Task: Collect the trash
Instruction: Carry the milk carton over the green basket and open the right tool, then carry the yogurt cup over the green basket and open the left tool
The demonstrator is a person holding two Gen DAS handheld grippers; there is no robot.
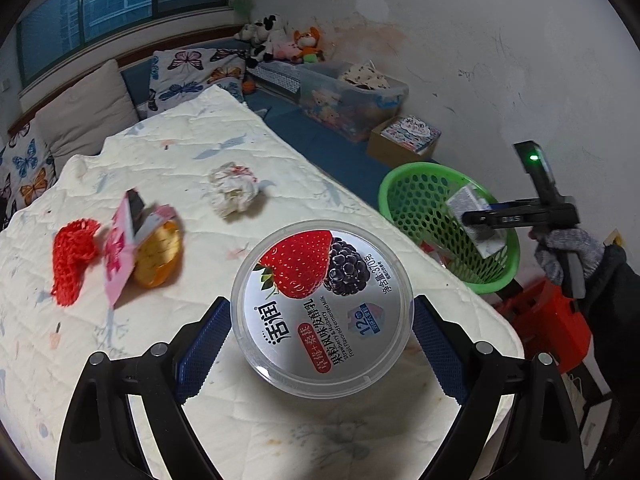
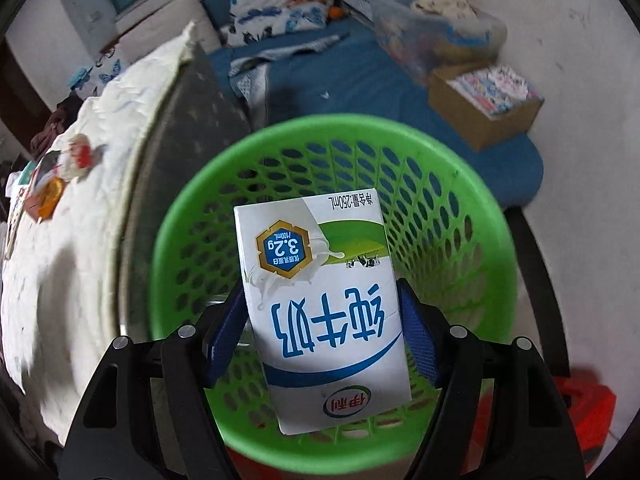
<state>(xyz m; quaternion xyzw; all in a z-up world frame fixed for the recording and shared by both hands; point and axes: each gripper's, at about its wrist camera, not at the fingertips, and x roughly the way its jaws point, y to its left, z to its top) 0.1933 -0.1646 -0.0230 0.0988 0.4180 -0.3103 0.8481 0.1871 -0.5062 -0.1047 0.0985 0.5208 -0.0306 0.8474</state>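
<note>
My left gripper (image 1: 322,312) is shut on a round yogurt tub (image 1: 322,304) with a strawberry lid, held above the white quilted table (image 1: 180,152). My right gripper (image 2: 322,316) is shut on a white and blue milk carton (image 2: 320,304), held over the mouth of the green mesh basket (image 2: 460,200). In the left wrist view the right gripper (image 1: 480,220) with the carton (image 1: 476,220) hangs over the basket (image 1: 420,200) to the right of the table. On the table lie a crumpled tissue (image 1: 234,192), a red foam net (image 1: 74,252), a pink wrapper (image 1: 124,252) and an orange peel (image 1: 158,258).
A red crate (image 1: 548,320) stands under the basket. A blue mat (image 2: 360,80) lies beyond, with a clear storage box (image 1: 352,100), a cardboard box (image 1: 404,140), butterfly pillows (image 1: 196,76) and plush toys (image 1: 284,40) by the wall.
</note>
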